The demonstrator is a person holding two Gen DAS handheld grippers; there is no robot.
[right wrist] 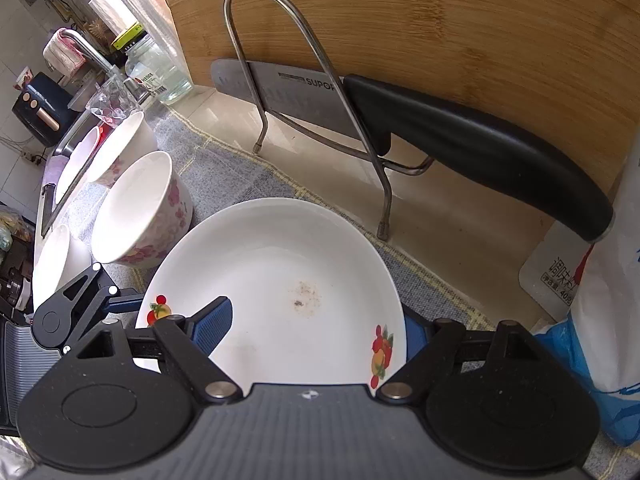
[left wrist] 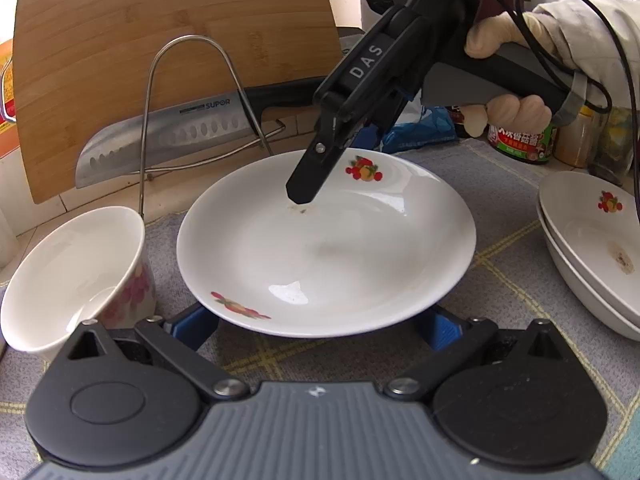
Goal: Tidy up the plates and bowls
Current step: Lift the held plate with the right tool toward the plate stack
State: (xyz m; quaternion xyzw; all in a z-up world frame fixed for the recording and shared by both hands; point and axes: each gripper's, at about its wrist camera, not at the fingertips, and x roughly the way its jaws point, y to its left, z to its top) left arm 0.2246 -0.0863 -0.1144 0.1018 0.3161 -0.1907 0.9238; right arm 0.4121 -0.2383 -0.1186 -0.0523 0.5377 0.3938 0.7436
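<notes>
A white plate with fruit prints [left wrist: 328,248] sits on the grey mat; it also shows in the right wrist view [right wrist: 276,280]. My right gripper [right wrist: 316,328] straddles its far rim, one finger inside the plate [left wrist: 304,188], the other under the rim; whether it pinches is unclear. My left gripper [left wrist: 320,326] is open, its blue pads [left wrist: 440,328] under the plate's near edge. A floral bowl [left wrist: 76,276] stands left of the plate. Two stacked white dishes [left wrist: 592,248] lie at the right.
A knife [left wrist: 160,136] rests in a wire rack [left wrist: 192,92] against a bamboo cutting board [left wrist: 172,40] behind the plate. Jars [left wrist: 520,140] stand at the back right. More bowls [right wrist: 120,148] and a sink lie to the left. A blue-white bag [right wrist: 600,320] stands beside the right gripper.
</notes>
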